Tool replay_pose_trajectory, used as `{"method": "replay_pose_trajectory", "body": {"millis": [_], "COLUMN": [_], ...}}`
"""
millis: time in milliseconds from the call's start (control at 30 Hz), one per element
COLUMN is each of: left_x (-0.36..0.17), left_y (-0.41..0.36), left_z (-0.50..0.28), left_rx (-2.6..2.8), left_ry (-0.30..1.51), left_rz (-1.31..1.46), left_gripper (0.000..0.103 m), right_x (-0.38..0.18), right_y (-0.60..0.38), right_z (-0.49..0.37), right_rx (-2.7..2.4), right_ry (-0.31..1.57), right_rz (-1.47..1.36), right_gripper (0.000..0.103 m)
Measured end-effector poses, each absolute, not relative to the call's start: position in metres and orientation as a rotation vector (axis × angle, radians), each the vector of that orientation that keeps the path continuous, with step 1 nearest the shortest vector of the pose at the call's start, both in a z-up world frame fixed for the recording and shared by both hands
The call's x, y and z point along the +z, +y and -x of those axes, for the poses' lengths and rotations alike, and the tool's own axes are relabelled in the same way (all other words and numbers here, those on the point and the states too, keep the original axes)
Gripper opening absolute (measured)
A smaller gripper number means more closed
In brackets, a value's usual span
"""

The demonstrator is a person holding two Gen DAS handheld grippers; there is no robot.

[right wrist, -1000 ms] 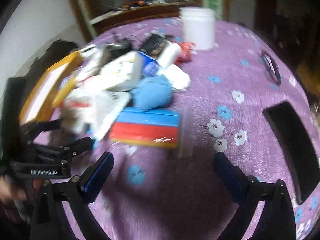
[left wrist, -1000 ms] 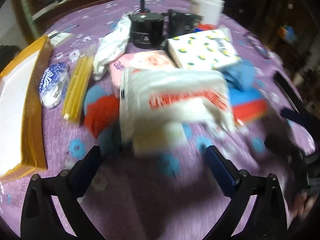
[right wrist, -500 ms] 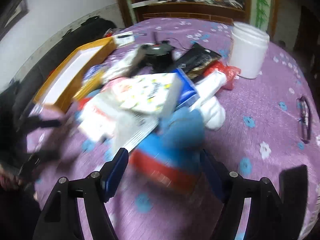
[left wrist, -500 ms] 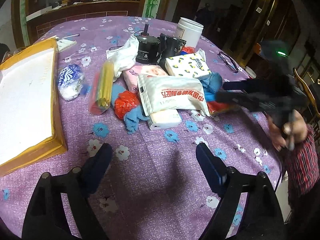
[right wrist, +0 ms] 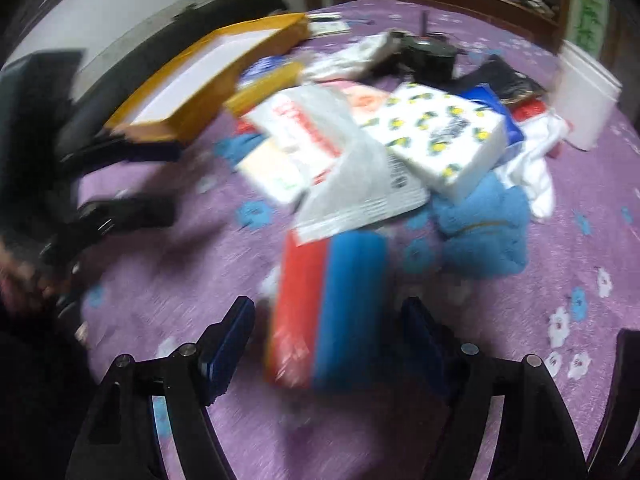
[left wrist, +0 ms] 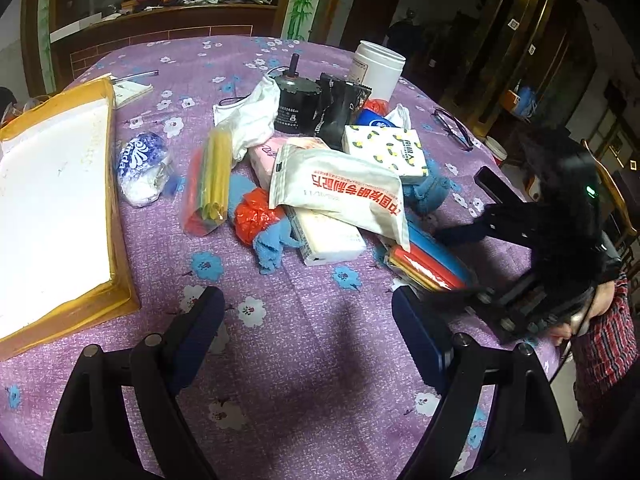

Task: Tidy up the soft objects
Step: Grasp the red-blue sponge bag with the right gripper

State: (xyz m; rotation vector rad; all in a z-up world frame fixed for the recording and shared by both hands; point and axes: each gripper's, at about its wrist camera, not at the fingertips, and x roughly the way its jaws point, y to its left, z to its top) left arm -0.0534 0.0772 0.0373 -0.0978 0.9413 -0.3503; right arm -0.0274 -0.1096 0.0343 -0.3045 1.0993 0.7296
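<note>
Left wrist view: sharp one. The left gripper (left wrist: 306,320) hangs over bare purple floral tablecloth (left wrist: 320,360), jaws spread wide, nothing between them. It also catches the right gripper (left wrist: 456,260) from the side, reaching in at the red-and-blue pack (left wrist: 430,260).

Right wrist view: blurry, but it shows what the other can't, namely that red-and-blue pack (right wrist: 328,308) lying lengthwise right between the right gripper (right wrist: 328,328) fingers. Jaws are apart with a gap on each side, not pinching it.

Soft stuff: all heaped mid-table. White pouch with red lettering (left wrist: 340,192) on top, a plain white tissue pack (left wrist: 328,236) under it, the lemon-print tissue pack (left wrist: 384,148) behind, blue fuzzy cloth (left wrist: 430,192) to the right, crumpled red plastic bag (left wrist: 252,216) at the left edge of the heap.

Off to the side: a yellow stick bundle in clear wrap (left wrist: 208,184) and a blue-patterned Vinda tissue pack (left wrist: 142,168), both lying apart from the heap.

Hard stuff behind: black cylinder (left wrist: 296,104), white tub (left wrist: 378,72).

Edges and room: yellow-rimmed white tray (left wrist: 120,280) runs along the left side. Open cloth sits between the heap and the left gripper. Eyeglasses (left wrist: 454,126) lie near the far right edge.

Textures: crinkly plastic wrappers, fluffy cloth, boxy tissue bricks.
</note>
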Motion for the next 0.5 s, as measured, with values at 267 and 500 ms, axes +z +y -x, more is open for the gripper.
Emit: {"method": "replay_pose_trajectory", "body": {"millis": [267, 500], "left_x": [0.047, 0.048], "left_y": [0.083, 0.083], "left_z": [0.053, 0.055], "left_rx": [-0.331, -0.323], "left_ry": [0.918, 0.911], "left_rz": [0.084, 0.098], "left_gripper": [0.086, 0.086], "right_x": [0.048, 0.071], "right_y": [-0.096, -0.119], "right_z": [0.058, 0.021], "right_rx": [0.851, 0.677], "right_ry": [1.065, 1.001], "right_rz": [0.256, 0.149], "right_gripper": [0.045, 0.045]}}
